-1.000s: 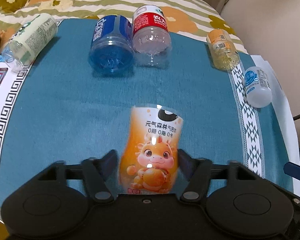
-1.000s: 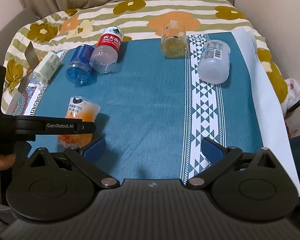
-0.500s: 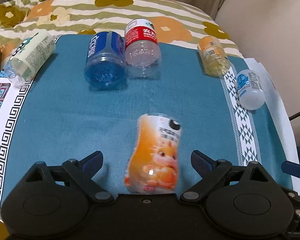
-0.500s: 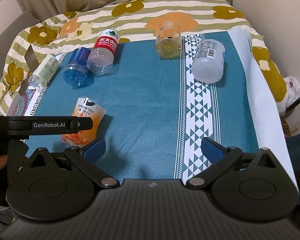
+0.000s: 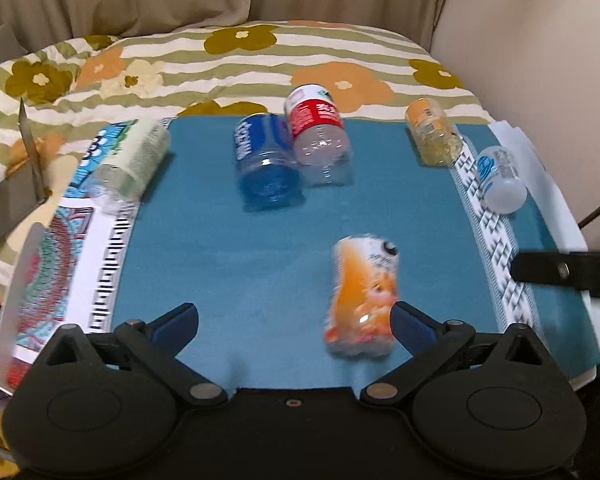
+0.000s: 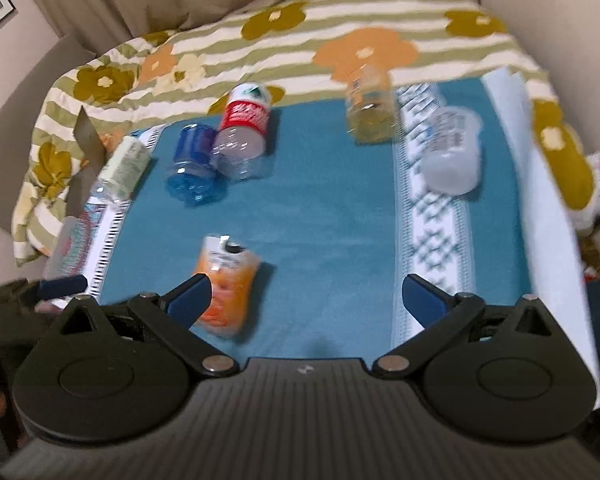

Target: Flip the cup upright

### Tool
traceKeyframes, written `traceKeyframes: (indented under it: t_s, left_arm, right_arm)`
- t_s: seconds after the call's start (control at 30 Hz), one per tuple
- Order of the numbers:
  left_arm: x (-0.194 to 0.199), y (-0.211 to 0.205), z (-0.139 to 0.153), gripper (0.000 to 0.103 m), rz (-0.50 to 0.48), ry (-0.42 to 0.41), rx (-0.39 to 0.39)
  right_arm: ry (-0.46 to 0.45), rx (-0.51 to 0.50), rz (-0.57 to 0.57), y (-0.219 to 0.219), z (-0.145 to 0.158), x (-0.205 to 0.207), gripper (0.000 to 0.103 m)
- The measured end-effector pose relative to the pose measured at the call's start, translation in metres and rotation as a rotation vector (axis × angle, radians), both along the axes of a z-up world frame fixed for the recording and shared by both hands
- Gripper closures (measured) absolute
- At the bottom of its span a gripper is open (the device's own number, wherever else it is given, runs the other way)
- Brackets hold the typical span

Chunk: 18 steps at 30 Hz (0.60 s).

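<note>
The orange cartoon-dragon cup point(image 5: 365, 300) stands on the blue cloth point(image 5: 228, 248), free of any grip. It also shows in the right wrist view point(image 6: 226, 280). My left gripper point(image 5: 294, 322) is open and empty, its right finger just beside the cup. My right gripper point(image 6: 306, 298) is open and empty, with the cup behind its left finger. Both views are blurred by motion.
Lying on the cloth at the back are a blue bottle-cup point(image 5: 266, 160), a red-labelled clear one point(image 5: 318, 132), a green-labelled one point(image 5: 130, 160), an amber one point(image 5: 432, 132) and a white one point(image 5: 500, 178). A flowered quilt point(image 5: 260, 52) lies behind.
My left gripper opened, let go of the orange cup and drew back and to the left. The cup stays standing. The right gripper has pulled back and up a little.
</note>
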<state>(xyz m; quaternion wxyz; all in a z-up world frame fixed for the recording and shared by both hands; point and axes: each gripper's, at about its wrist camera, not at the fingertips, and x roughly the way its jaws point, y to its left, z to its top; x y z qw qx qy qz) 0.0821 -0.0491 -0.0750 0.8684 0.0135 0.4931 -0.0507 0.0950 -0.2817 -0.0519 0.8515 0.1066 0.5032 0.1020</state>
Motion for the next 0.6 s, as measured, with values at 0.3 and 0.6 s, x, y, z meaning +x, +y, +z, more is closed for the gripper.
traceKeyframes:
  t_s: [0.3,0.6]
  left_arm:
    - [-0.012,0.059,0.003,0.000,0.030,-0.014,-0.031]
    - [-0.014,0.115,-0.018,0.000,0.113,0.078,-0.128]
  right_arm:
    - [0.180,0.094,-0.031,0.045,-0.029,0.050,0.000]
    - [0.322,0.135,-0.118,0.071,-0.074,0.085,0.009]
